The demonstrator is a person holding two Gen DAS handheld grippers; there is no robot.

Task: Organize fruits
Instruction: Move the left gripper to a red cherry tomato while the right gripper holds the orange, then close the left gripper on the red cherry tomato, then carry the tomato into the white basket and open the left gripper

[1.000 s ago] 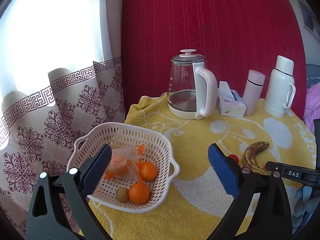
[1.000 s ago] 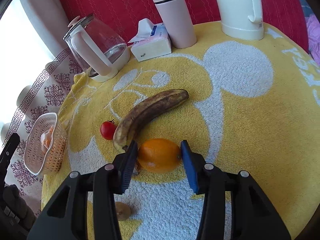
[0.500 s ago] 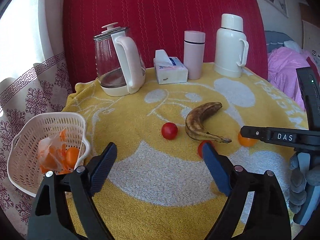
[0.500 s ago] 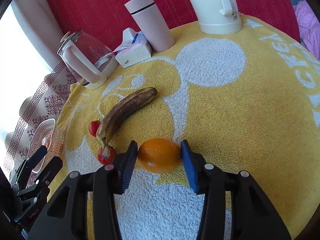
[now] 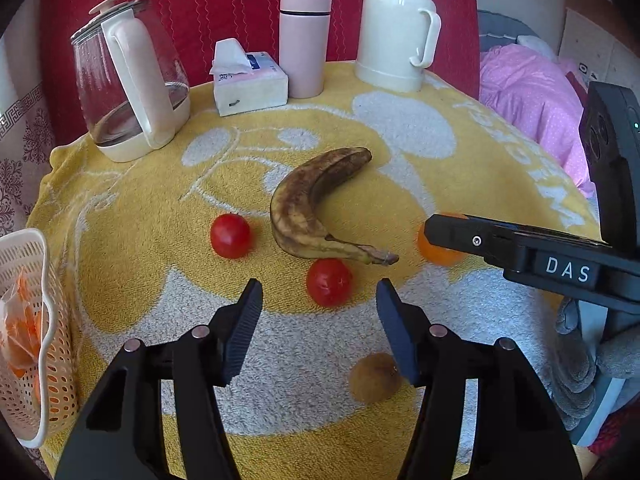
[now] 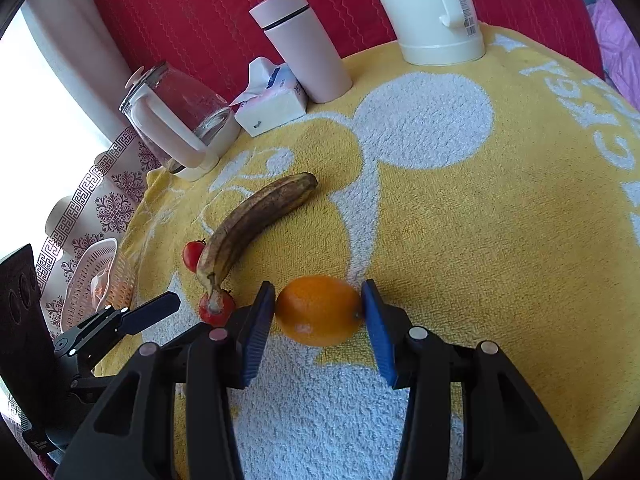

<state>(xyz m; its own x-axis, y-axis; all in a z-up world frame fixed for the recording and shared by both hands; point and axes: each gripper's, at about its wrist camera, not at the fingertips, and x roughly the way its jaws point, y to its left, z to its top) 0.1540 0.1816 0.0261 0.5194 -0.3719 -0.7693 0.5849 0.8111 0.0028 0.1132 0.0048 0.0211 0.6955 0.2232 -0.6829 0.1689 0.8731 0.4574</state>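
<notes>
Right gripper (image 6: pixel 319 312) clamped on the orange (image 6: pixel 319 310), pads touching both ends, fruit apparently on or just above the yellow towel (image 6: pixel 480 216). Left gripper (image 5: pixel 319 312) spread wide and empty, aimed at the near tomato (image 5: pixel 329 282) beside the banana (image 5: pixel 306 204) stem. Partly done, by the look of it: some oranges already in the white basket (image 5: pixel 28 248) at the left edge. Left to move: banana, far tomato (image 5: pixel 231 236), near tomato, a small brown fruit (image 5: pixel 374 377), and the held orange.
</notes>
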